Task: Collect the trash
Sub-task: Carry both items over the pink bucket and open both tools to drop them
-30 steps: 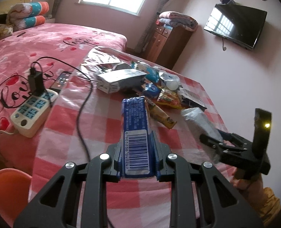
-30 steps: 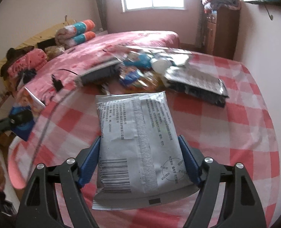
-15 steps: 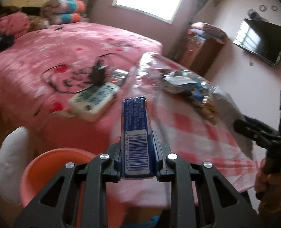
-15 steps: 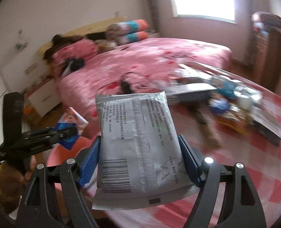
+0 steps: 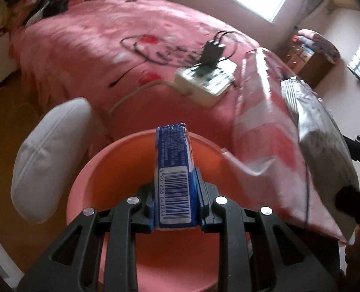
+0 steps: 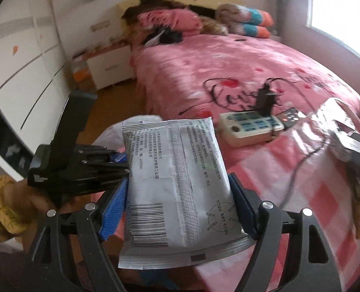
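Trash: two pieces, both in grip. Blue wrapper point(image 5: 174, 170), narrow pack with a white barcode label, is clamped between the jaws of the left gripper point(image 5: 175, 202). Jaws nearly fully closed, pads pressing both long sides, wrapper sticking out forward past the fingertips. Directly under and beyond it: pink bin point(image 5: 121, 170), round, mouth open towards the camera. Wrapper sits over the bin opening, not in it.

Silver packet point(image 6: 177, 185), flat foil pouch with printed text and a barcode, is held in the right gripper point(image 6: 177, 206). Jaws wide apart but the blue pads touch both side edges of the pouch, so that's a grip on a wide item, not an idle open jaw. Pouch stands upright, crimped bottom seam nearest the lens. It shows at the right edge of the left wrist view too, over the tablecloth edge, just beside the bin.

Right wrist view also shows the left gripper side-on at the left, held by a hand point(image 6: 37, 200) in a yellow sleeve point(image 6: 2, 206), its tips right next to the silver packet; contact or not, can't tell.

Surroundings: pink bed point(image 5: 102, 48) behind, white power strip point(image 5: 204, 82) with a black charger point(image 5: 211, 51) plugged in, lying on the bed near the checked tablecloth point(image 6: 314, 194). White cushion point(image 5: 48, 160) left of the bin. Background is motion-blurred.
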